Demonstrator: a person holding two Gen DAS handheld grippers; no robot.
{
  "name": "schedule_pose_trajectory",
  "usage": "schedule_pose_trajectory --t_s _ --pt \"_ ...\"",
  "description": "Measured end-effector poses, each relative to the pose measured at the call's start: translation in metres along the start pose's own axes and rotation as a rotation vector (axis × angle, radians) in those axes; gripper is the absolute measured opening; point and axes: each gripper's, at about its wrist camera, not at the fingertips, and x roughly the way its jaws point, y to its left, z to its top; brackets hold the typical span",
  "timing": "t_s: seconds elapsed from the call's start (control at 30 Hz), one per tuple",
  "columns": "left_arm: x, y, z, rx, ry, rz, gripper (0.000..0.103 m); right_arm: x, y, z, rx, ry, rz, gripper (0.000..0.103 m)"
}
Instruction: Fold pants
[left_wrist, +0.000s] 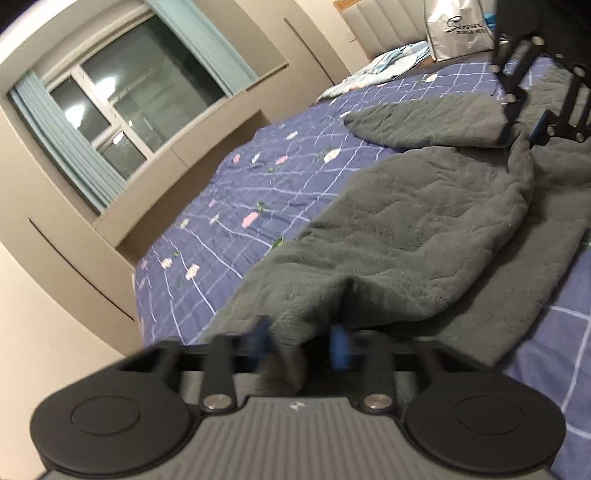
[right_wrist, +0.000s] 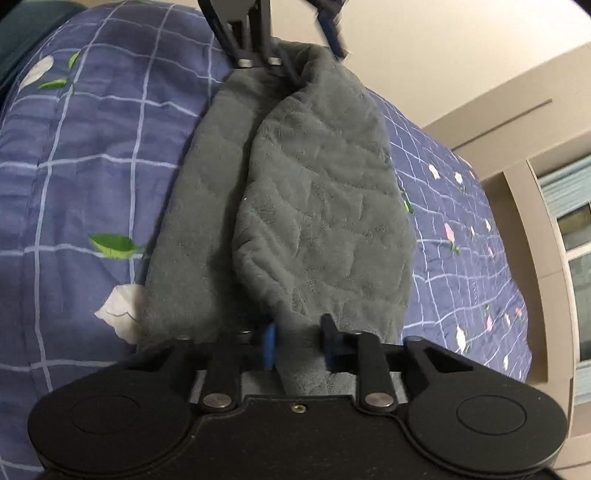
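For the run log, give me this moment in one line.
left gripper: shut on pants | right gripper: shut on pants | bedspread underneath

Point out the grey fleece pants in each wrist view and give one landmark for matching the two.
Left wrist view: grey fleece pants run from bottom centre to upper right.
Right wrist view: grey fleece pants fill the centre, top to bottom.
Shared landmark: the blue checked bedspread beneath them; the window also shows.

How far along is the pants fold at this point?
Done: the grey pants appear doubled lengthwise on the blue bedspread. In hand: the left gripper and right gripper each pinch an end, lifting the fabric. Left: bringing the ends together and laying it flat.
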Motion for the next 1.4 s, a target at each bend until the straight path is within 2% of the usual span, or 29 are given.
schedule_pose_trajectory --t_s 0.03,0.1,0.17,0.27,0.43,0.57,0.6,0.67,0.73,0.77,0.8,0.87,0.93,1.0,1.1,1.27,1.4 --pt "0.001 0.004 0.000 -0.028 -0.003 -0.008 0.017 -0.001 0.000 0.000 0.011 -0.002 -0.014 0.016" --pt "-0.005 0.014 0.001 -0.092 -0.026 -0.010 0.013 -0.009 -0.001 0.002 0.076 -0.009 -0.032 0.013" --pt "-0.015 0.025 -0.001 -0.141 -0.055 -0.026 0.012 -0.025 -0.006 0.000 0.185 -0.036 -0.040 0.013" --pt "-0.031 0.040 -0.009 -0.199 -0.069 -0.088 0.011 -0.054 -0.005 -0.003 0.311 -0.075 -0.050 0.012" --pt "-0.052 0.027 -0.031 -0.156 -0.048 -0.138 0.011 -0.097 0.019 -0.004 0.449 -0.121 -0.009 0.011" --pt "-0.040 0.001 -0.045 -0.142 0.029 -0.160 0.014 -0.084 0.048 -0.008 0.509 -0.086 -0.010 0.013" --pt "-0.036 -0.003 -0.047 -0.152 0.056 -0.161 0.015 -0.077 0.050 -0.011 0.543 -0.084 0.002 0.016" --pt "-0.035 -0.007 -0.044 -0.184 0.081 -0.151 0.029 -0.068 0.052 -0.018 0.605 -0.093 0.012 0.020" --pt "-0.042 -0.009 -0.036 -0.224 0.077 -0.145 0.096 -0.072 0.051 -0.023 0.664 -0.120 0.017 0.035" --pt "-0.047 -0.011 -0.031 -0.244 0.067 -0.133 0.103 -0.076 0.050 -0.026 0.696 -0.141 0.022 0.049" --pt "-0.054 -0.014 -0.025 -0.271 0.030 -0.120 0.102 -0.084 0.049 -0.031 0.733 -0.168 0.029 0.072" --pt "-0.057 -0.018 -0.012 -0.298 0.007 -0.162 0.103 -0.097 0.048 -0.044 0.807 -0.185 -0.023 0.091" --pt "-0.057 -0.030 0.005 -0.339 -0.016 -0.173 0.103 -0.113 0.049 -0.063 0.883 -0.185 -0.091 0.092" --pt "-0.055 -0.042 0.022 -0.375 -0.038 -0.187 0.103 -0.129 0.050 -0.084 0.979 -0.170 -0.160 0.099" --pt "-0.046 -0.061 0.052 -0.451 -0.068 -0.257 0.103 -0.156 0.052 -0.122 1.137 -0.163 -0.240 0.102" --pt "-0.021 -0.090 0.101 -0.534 -0.084 -0.393 0.103 -0.185 0.065 -0.205 1.456 -0.168 -0.311 0.102" --pt "0.008 -0.114 0.131 -0.565 -0.044 -0.431 0.103 -0.188 0.071 -0.276 1.804 -0.239 -0.318 0.102"
